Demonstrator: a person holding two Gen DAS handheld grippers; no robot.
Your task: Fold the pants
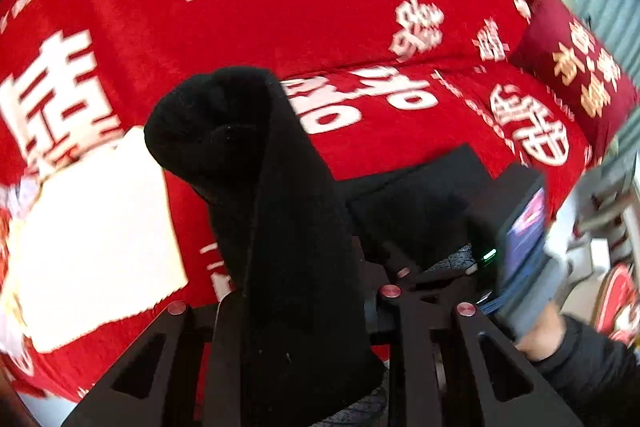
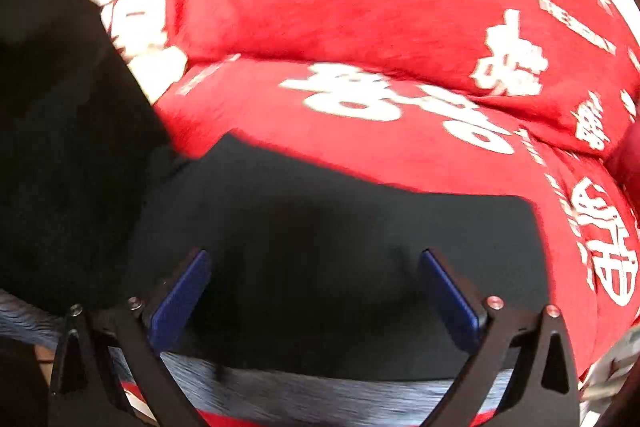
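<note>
Right gripper (image 2: 316,291): black angular metal arms with triangular cutouts and silver screws, carrying blue rectangular finger pads (image 2: 180,301). Behind it, the person's right hand (image 1: 540,331) shows bare skin and a dark sleeve.

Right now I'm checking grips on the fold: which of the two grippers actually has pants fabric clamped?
The left gripper: its fingers are shut on a raised strip of the black pants. The right gripper hangs open over flat fabric.

Bright, even light; motion blur throughout, fisheye bending, dark vignetted corners.
</note>
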